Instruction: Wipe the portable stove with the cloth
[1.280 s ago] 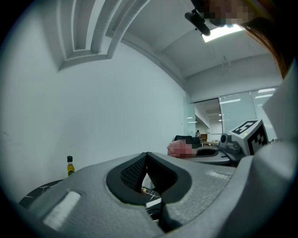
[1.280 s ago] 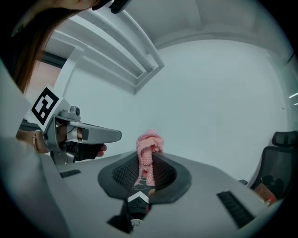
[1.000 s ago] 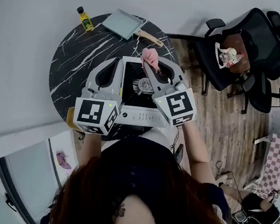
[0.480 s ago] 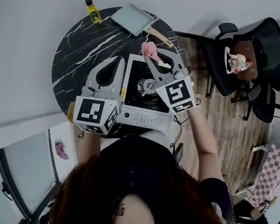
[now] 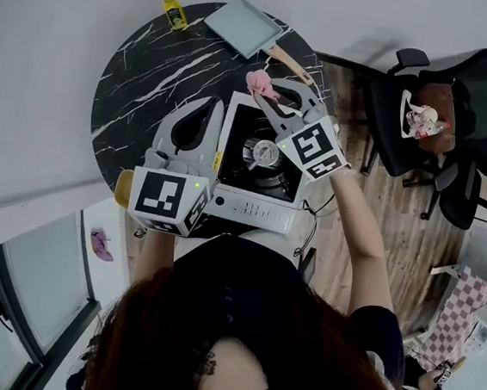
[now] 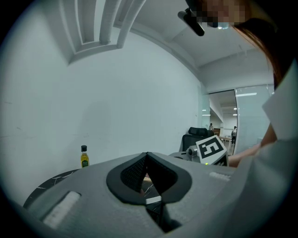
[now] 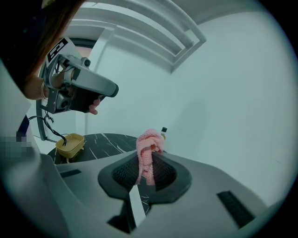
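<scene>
— Where is the cloth [image 7: 149, 142]?

— Pinched in the right hand-held gripper [image 7: 148, 155]. Its jaws are clenched on a pink, knitted wad that bunches above the tips and hangs in a loose fold between the ribbed black pads. From the head view it sits at the stove's 12 o'clock edge; I cannot tell whether it touches the metal.

— And the stove [image 5: 251, 206]?

— A flat rectangular box with a pale metal front panel, a black top and a round burner in the middle. It stands on the round surface [image 5: 152, 76], black stone with white veins, toward 5 o'clock.

— The left hand-held gripper [image 6: 147, 154]?

— Clenched on nothing: the grey jaws meet at the tips, and the veined stone shows through the gap between the pads. It hangs just beside the stove's 9 o'clock side.

— Anything else up there?

— A small bottle [image 5: 171, 5] of yellow liquid with a dark cap at 11 o'clock, a square grey-blue pan [image 5: 241, 27] with a wooden handle near 1 o'clock, and a shallow yellow dish [image 7: 70, 144] at about 7 o'clock. A black office chair [image 5: 443, 107] stands on the plank floor, well apart.
</scene>
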`<state>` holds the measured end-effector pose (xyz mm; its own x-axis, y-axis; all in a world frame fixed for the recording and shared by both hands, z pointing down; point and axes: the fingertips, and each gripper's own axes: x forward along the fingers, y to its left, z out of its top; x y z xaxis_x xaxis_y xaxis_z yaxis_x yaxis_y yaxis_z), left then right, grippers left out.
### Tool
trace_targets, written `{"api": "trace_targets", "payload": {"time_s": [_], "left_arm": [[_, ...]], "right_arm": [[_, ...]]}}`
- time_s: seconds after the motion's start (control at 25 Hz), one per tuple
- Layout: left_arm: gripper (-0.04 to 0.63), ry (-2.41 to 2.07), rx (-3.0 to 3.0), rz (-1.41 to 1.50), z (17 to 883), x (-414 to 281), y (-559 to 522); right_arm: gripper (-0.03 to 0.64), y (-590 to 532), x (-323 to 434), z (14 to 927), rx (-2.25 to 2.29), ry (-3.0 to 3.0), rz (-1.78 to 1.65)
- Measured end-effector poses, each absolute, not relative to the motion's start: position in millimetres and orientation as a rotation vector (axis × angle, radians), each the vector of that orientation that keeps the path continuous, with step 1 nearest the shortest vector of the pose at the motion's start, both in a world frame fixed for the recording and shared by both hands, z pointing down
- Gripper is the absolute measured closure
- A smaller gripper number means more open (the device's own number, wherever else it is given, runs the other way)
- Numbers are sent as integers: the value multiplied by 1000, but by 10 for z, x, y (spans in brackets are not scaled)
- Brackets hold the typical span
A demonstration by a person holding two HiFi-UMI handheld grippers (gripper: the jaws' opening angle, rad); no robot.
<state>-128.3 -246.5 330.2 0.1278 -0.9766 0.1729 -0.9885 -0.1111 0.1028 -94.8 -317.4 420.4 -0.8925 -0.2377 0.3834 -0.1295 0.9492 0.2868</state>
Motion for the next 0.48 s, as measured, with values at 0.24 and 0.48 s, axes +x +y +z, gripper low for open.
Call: {"api": "trace_targets", "payload": {"time_s": [0.24,0.48], "left_arm": [[586,-1953,2174,118,3397,-1314,-2540],[586,-1946,2141,133,3514,-1379,-2620]], "right_arm": [[552,-3219,-1083,4655,106,-2596,-362],[551,-3226,-1224,4980,15,-2520,-408]]}}
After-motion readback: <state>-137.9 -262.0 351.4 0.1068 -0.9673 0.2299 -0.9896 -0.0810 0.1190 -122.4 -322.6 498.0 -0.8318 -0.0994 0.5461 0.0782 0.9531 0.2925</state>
